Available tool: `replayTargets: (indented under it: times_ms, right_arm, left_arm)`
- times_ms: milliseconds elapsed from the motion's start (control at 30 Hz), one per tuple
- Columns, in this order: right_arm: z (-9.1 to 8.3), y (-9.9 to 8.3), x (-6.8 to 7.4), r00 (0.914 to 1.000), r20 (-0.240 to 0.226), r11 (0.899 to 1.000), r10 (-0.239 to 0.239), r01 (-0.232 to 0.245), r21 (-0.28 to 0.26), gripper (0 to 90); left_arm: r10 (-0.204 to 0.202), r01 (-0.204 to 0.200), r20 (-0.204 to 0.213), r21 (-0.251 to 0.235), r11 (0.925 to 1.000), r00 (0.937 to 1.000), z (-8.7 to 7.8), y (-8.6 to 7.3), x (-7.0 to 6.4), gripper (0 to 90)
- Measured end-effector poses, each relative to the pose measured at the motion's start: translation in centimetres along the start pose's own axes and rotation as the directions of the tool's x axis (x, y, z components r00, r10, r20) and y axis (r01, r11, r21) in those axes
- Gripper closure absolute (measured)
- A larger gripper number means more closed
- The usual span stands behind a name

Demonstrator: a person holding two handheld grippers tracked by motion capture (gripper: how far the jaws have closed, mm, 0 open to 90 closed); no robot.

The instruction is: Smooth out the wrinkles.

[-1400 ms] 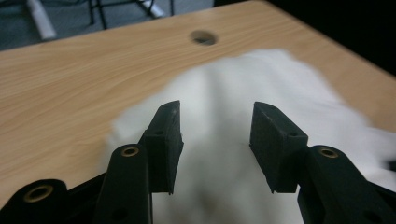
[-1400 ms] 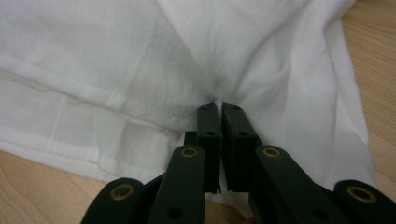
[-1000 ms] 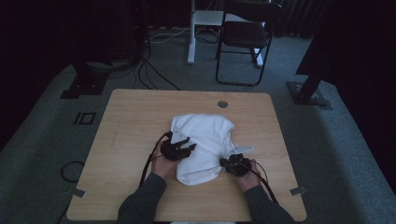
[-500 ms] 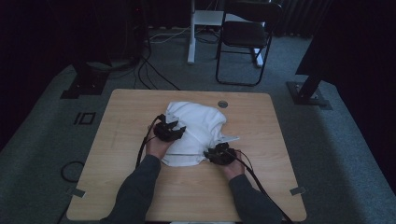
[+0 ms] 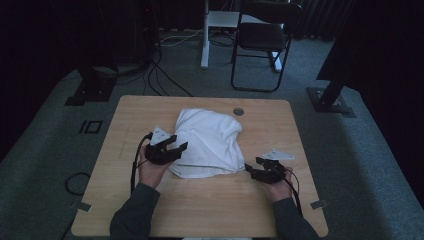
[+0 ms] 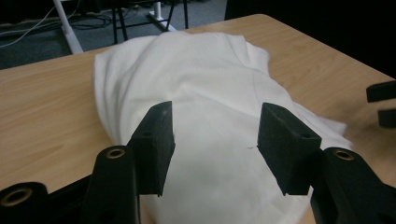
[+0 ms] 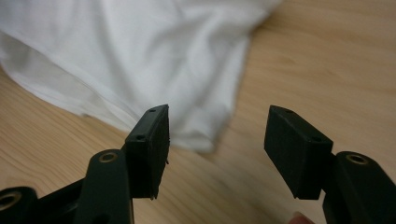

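high view, white cloth point(image 5: 210, 142) bunched on table point(image 5: 125, 120), left gripper point(image 5: 172, 148) at its edge, right gripper point(image 5: 252, 169) beside, both jaws apart

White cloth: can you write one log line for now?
white cloth: bunched on table | left gripper: open at its edge | right gripper: open beside its corner

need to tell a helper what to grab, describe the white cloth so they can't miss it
On the light wooden table, look near the middle, between the two black tools. The white cloth lies there in a soft, rumpled, folded heap, the one pale fabric thing on the bare wood.
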State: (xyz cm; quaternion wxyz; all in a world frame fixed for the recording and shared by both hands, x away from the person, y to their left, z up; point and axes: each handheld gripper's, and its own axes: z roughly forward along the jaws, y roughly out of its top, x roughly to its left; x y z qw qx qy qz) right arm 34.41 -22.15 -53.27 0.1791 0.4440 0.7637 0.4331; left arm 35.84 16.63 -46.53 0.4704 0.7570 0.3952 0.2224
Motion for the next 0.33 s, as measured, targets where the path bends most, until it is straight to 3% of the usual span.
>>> replayTargets:
  times_ms: [100, 167, 333]
  right_arm:
    - [-0.6, -0.9, -0.9, 0.9995, 0.022, 1.0, 0.025, -0.025, 0.003, 39.2]
    - [-1.2, -1.7, -2.0, 0.9967, 0.047, 0.998, 0.066, -0.066, -0.001, 39.2]
    - [-1.7, -1.9, -3.2, 0.9909, 0.078, 0.994, 0.11, -0.108, -0.028, 37.9]
  left_arm:
    - [-0.012, 0.012, -0.004, -0.005, 0.9999, 0.9999, -0.8, -0.9, 0.1, 46.0]
    - [-0.032, 0.032, -0.011, -0.002, 0.9995, 0.9994, -1.4, -1.9, 0.4, 45.8]
    - [-0.044, 0.045, -0.023, 0.016, 0.9989, 0.9987, -1.8, -3.0, 0.6, 45.2]
